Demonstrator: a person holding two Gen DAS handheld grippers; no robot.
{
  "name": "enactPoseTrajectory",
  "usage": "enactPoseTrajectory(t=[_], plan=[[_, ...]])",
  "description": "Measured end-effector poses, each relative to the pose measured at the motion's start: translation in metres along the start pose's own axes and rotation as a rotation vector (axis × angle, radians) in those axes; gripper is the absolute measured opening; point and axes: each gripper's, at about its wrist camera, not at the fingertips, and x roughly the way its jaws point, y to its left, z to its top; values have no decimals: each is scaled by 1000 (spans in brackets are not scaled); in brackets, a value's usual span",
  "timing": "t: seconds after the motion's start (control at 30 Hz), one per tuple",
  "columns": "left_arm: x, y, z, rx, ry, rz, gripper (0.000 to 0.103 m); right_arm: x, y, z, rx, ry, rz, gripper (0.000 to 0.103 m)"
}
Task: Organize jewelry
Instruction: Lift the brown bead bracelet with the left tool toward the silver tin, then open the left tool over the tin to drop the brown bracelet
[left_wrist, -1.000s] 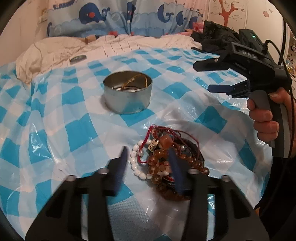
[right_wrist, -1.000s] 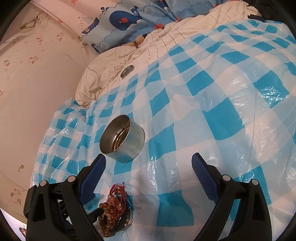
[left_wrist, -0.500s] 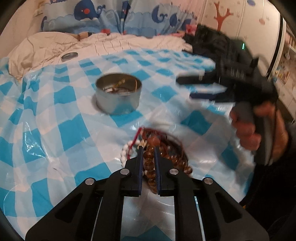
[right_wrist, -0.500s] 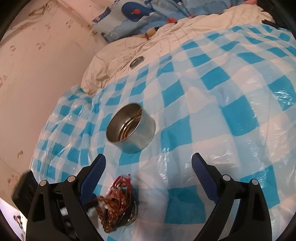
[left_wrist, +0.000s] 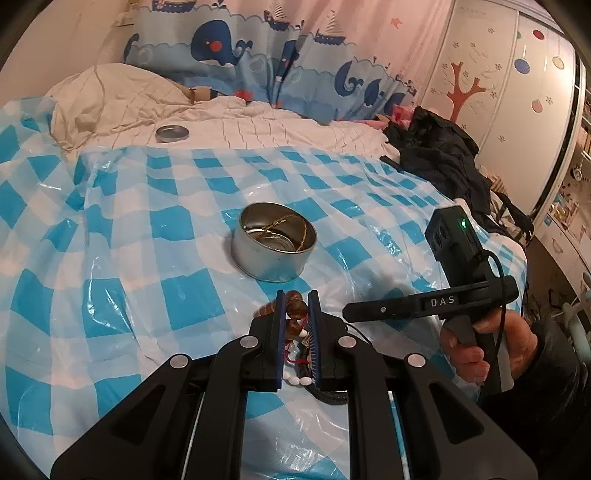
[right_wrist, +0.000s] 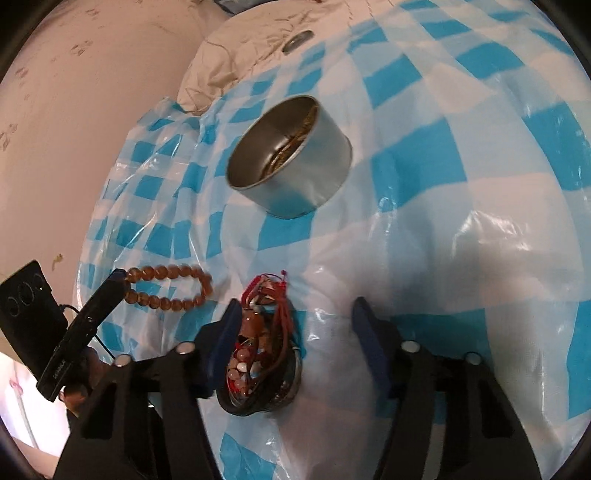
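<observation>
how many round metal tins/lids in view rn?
2. An open tin stands mid-cloth with a gold chain inside. A flat lid lies on the white bedding behind the checked cloth. None seem hidden.

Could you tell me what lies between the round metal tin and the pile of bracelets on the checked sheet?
Nothing: in the right wrist view only bare checked sheet separates the metal tin from the bracelet pile.
</observation>
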Motion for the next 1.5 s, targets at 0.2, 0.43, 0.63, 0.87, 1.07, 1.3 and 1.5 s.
enactPoseTrajectory(t=[0.2, 0.43, 0.63, 0.87, 1.07, 1.3, 1.5], plan=[[-1, 6, 3, -19, -9, 10, 10, -5, 5, -5, -53, 32, 0, 35], [-1, 7, 5, -22, -13, 10, 10, 4, 16, -14, -112, 76, -1, 10], [-1, 7, 8, -22, -13, 16, 10, -9, 24, -16, -147, 18, 32, 2], [0, 6, 9, -21, -14, 14, 10, -21, 30, -12, -152, -29, 101, 2], [4, 1, 11, -20, -11, 13, 10, -25, 26, -10, -151, -58, 52, 2], [7, -2, 17, -32, -28, -8, 10, -59, 30, -5, -145, -226, 219, 2], [17, -12, 43, -37, -69, -41, 10, -74, 30, 4, -123, -315, 256, 2]])
